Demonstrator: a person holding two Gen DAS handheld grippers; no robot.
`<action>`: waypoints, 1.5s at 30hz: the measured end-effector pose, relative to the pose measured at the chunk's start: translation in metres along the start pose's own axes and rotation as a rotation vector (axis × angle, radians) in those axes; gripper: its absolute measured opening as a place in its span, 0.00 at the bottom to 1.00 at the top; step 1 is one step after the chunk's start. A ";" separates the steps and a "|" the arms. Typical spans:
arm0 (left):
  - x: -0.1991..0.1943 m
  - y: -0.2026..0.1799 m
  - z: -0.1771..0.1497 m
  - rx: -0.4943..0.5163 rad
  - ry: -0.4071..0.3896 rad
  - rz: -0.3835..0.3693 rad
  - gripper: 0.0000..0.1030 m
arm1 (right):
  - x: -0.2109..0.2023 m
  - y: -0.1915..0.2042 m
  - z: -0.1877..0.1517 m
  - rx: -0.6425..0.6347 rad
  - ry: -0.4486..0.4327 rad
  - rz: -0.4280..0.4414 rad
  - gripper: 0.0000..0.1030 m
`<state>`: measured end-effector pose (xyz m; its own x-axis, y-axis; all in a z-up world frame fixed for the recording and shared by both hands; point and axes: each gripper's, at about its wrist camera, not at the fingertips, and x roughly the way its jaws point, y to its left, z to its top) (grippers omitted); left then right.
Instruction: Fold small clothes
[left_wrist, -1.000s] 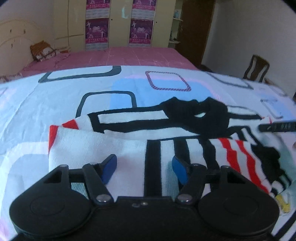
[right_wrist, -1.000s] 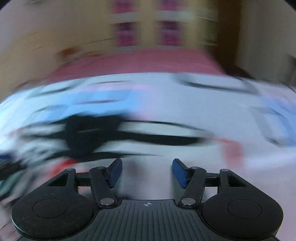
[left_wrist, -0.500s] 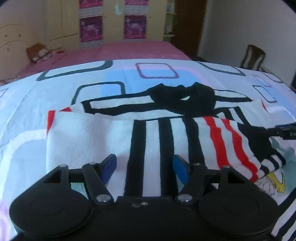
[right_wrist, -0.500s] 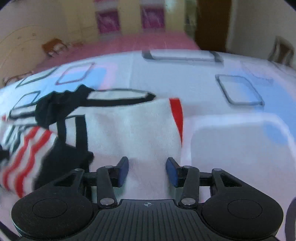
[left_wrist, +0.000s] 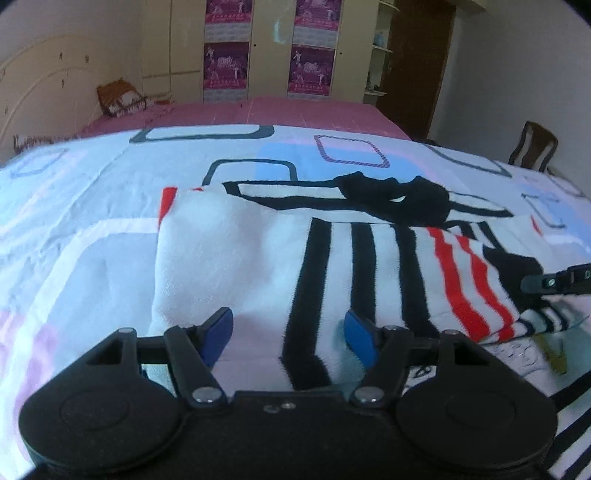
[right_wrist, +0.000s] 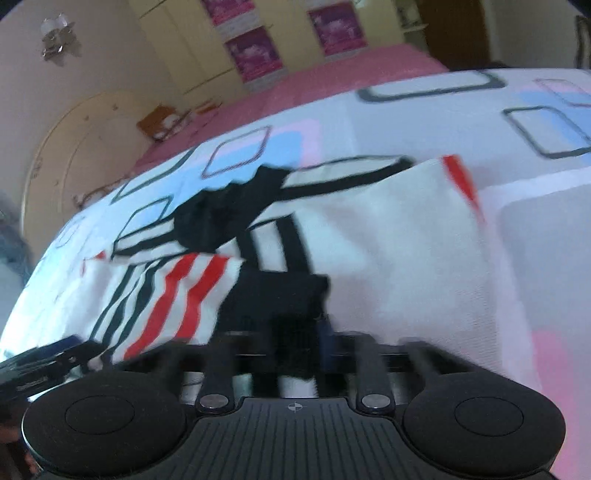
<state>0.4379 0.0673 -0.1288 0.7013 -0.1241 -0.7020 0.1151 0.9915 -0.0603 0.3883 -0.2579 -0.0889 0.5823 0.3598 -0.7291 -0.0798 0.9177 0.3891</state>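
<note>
A small white garment (left_wrist: 258, 258) with black and red stripes and a black collar lies partly folded on the patterned bed sheet (left_wrist: 92, 192). My left gripper (left_wrist: 288, 332) is open, its blue pads either side of the garment's near edge. The right gripper (left_wrist: 554, 282) shows at the far right of the left wrist view, by the black cuff. In the right wrist view, which is blurred, my right gripper (right_wrist: 299, 347) has its jaws close together on the garment's black cuff (right_wrist: 280, 295). The garment (right_wrist: 388, 240) spreads ahead of it. The left gripper (right_wrist: 48, 358) shows at the lower left.
The sheet with its square outlines covers the near bed, and a pink bedspread (left_wrist: 240, 114) lies beyond. A wardrobe with posters (left_wrist: 269, 48) stands at the back. A wooden chair (left_wrist: 533, 146) stands at the right wall. A cushion (left_wrist: 122, 98) lies near the headboard.
The right gripper's jaws have closed from open onto the black cuff, and its view has tilted. The left gripper has shifted slightly right along the garment's near edge and stays open.
</note>
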 end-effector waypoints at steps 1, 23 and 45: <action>0.000 0.001 0.001 -0.003 0.000 0.004 0.66 | -0.005 0.000 -0.002 0.012 0.000 0.002 0.05; -0.005 0.000 0.010 0.019 0.002 -0.072 0.73 | -0.014 0.050 -0.001 -0.201 -0.038 -0.139 0.29; 0.050 0.041 0.069 0.026 0.029 -0.015 0.68 | 0.065 0.095 0.041 -0.290 0.008 -0.151 0.29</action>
<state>0.5264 0.0988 -0.1171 0.6790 -0.1376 -0.7211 0.1442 0.9881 -0.0528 0.4517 -0.1541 -0.0763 0.5991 0.2160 -0.7710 -0.2210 0.9701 0.1000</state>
